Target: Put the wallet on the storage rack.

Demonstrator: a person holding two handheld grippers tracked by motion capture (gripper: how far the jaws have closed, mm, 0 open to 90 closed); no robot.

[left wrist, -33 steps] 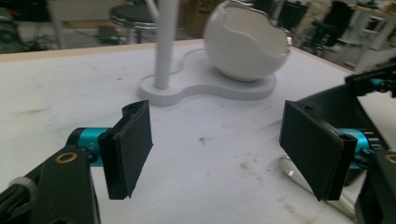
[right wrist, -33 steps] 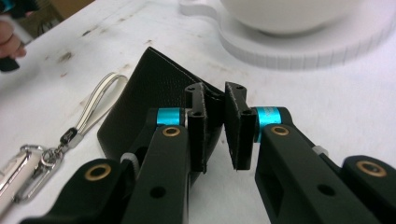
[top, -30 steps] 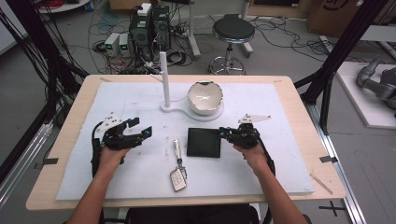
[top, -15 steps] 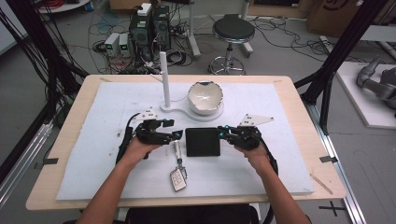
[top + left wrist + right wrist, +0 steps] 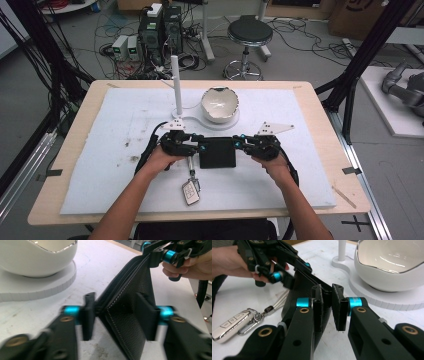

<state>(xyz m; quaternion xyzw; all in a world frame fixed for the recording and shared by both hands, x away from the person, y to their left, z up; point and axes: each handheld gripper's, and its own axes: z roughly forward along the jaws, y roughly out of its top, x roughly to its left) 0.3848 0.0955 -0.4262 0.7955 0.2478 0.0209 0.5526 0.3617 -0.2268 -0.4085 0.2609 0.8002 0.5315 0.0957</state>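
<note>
I can read no words, brands or numbers anywhere; the key fob (image 5: 227, 326) near the table's front edge carries button icons too small to make out; the black wallet (image 5: 217, 152) appears unmarked.

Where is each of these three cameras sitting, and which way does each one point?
High view: fixed above the person's side of the table, looking forward and down; both forearms enter from the bottom, left gripper and right gripper at a black wallet.
Left gripper view: rides on the left gripper, looking along its jaws, which have just been closing around the wallet; the other hand shows beyond.
Right gripper view: rides on the right gripper, shut on the wallet's edge.
Shared: both gripper views show the wallet and the white bowl.
</note>
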